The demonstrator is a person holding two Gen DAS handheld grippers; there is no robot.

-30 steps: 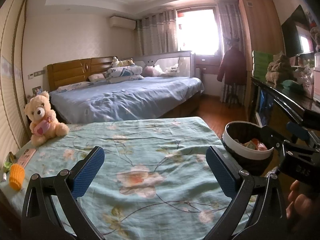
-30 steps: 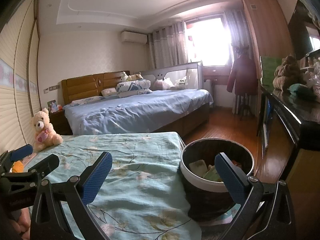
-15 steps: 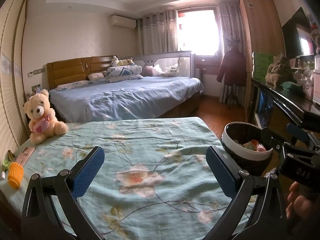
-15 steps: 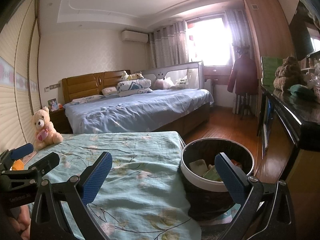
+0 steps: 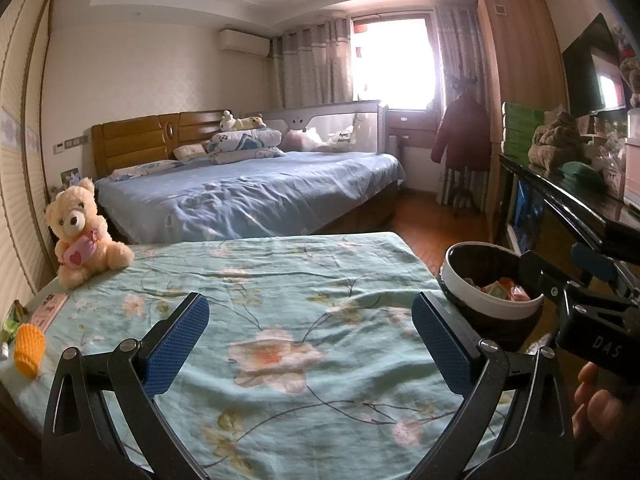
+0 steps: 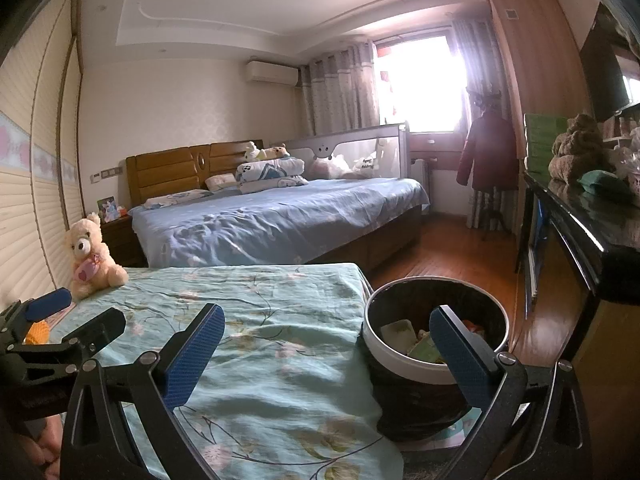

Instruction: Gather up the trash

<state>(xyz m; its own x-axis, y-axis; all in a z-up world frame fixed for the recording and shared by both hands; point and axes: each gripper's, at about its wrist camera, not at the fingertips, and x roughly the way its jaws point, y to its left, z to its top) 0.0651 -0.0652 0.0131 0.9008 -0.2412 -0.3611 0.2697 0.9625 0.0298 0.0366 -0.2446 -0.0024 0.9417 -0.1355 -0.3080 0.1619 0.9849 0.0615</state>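
At the bottom of the left wrist view, the left gripper (image 5: 306, 338) hangs over a bed covered in a pale green floral sheet (image 5: 280, 300), its blue-padded fingers spread wide with nothing between them. At the bottom of the right wrist view, the right gripper (image 6: 326, 350) is likewise spread wide and empty, its left finger over the sheet and its right finger in front of the trash bin (image 6: 434, 364).

The trash bin stands on the floor just beside the bed's right edge, in the lower right of both views. It is round, with a white rim and a dark liner bag, and holds pale, green and orange-red scraps of wrapping.

At the lower left edge of the left wrist view, an orange ribbed object (image 5: 29, 345) lies on the sheet near a pink card (image 5: 50, 307) and a small green wrapper (image 5: 12, 320). Farther back on the left sits a cream teddy bear (image 5: 82, 236) holding a pink heart.

Beyond lies a larger bed with blue bedding (image 5: 256, 196), then a bright curtained window (image 5: 390, 60) in the upper right.
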